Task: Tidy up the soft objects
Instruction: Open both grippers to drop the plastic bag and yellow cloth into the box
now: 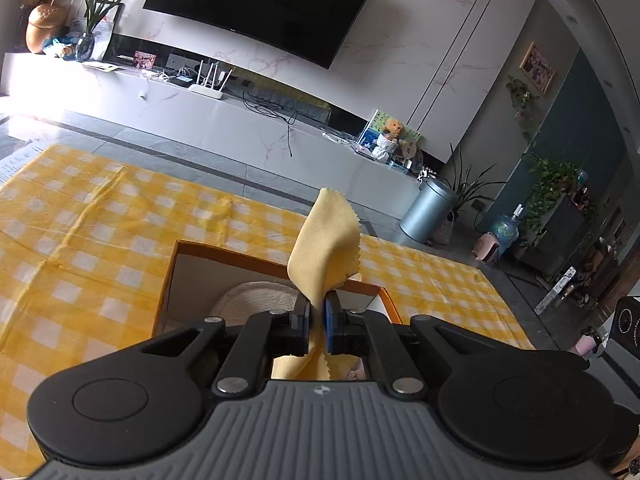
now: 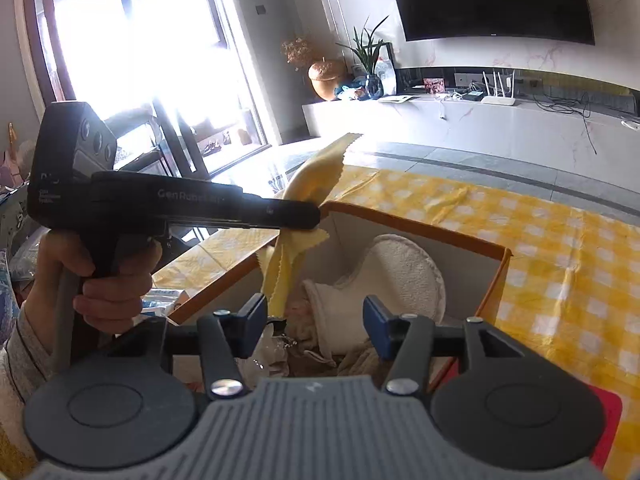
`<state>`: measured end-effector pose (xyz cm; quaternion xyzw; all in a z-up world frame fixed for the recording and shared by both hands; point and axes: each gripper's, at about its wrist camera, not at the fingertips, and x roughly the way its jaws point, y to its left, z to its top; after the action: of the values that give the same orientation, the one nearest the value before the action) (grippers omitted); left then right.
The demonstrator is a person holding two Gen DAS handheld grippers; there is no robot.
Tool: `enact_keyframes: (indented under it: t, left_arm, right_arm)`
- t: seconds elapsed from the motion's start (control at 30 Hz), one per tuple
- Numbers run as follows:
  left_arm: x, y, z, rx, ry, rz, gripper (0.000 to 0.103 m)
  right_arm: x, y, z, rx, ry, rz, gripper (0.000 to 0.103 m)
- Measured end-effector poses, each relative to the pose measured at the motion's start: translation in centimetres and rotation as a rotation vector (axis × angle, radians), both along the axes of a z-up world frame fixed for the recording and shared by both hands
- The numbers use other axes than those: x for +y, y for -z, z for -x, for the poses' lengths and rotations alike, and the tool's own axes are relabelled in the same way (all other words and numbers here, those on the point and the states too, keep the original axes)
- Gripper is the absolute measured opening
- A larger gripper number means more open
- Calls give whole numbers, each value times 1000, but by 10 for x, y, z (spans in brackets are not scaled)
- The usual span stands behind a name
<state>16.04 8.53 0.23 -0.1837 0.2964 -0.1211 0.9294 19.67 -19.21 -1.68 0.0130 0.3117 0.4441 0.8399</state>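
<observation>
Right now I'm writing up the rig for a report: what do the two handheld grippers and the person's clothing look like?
Both are black pistol-grip tools. The left gripper and right gripper have blue pads on black linkage arms with silver pivot pins, round black discs either side, and a ribbed grey front plate. The left one's barrel carries pale "GenRobot" lettering. The sleeve is light knit.

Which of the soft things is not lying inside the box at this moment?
The yellow cloth: the left gripper holds it up above the box, while the white fluffy pad rests inside.
</observation>
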Motion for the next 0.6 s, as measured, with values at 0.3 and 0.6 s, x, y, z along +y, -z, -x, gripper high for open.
enact_keyframes:
  t: [0.3, 0.6]
  left_arm:
    - [-25, -8, 17, -90, -206, -272, 91]
    - [-62, -30, 43, -181, -157, -272, 92]
  right_arm:
    - [-9, -11, 9, -22, 37, -17, 59]
    - [-30, -27, 33, -71, 197, 17, 75]
